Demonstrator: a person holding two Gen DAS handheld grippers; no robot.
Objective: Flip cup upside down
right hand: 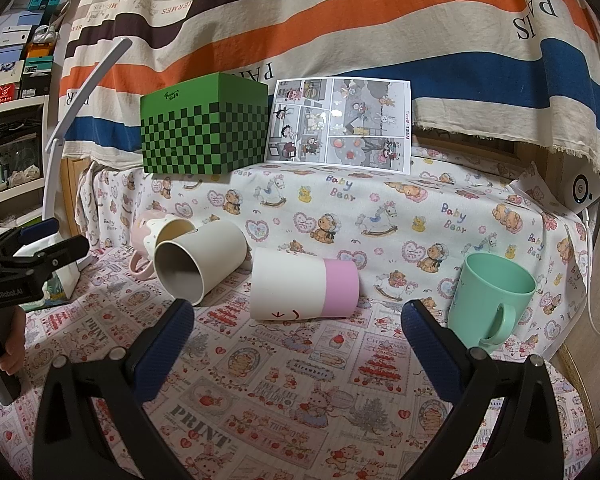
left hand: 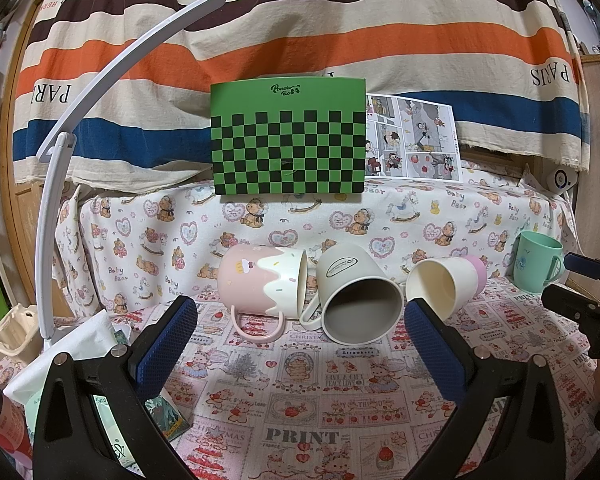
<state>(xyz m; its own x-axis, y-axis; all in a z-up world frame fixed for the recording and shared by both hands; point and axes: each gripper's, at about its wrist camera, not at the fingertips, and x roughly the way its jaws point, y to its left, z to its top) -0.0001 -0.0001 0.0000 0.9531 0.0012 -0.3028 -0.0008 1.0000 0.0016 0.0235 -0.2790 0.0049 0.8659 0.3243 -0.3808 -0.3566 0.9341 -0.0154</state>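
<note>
four cups on the printed tablecloth (right hand: 300, 380), located from the green checkered box (right hand: 204, 128): pink drip mug (left hand: 260, 284), grey mug (left hand: 358, 296) and white-and-pink cup (right hand: 304, 290) lie toppled before it; mint mug (right hand: 490, 294) stands upright, far right. left gripper (left hand: 300, 336) and right gripper (right hand: 298, 336): jaws spread, empty.

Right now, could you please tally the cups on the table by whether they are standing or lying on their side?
Lying on their side: 3, the pink mug, the grey mug and the white and pink cup.
Standing upright: 1, the green mug.
Total: 4 cups.
</note>
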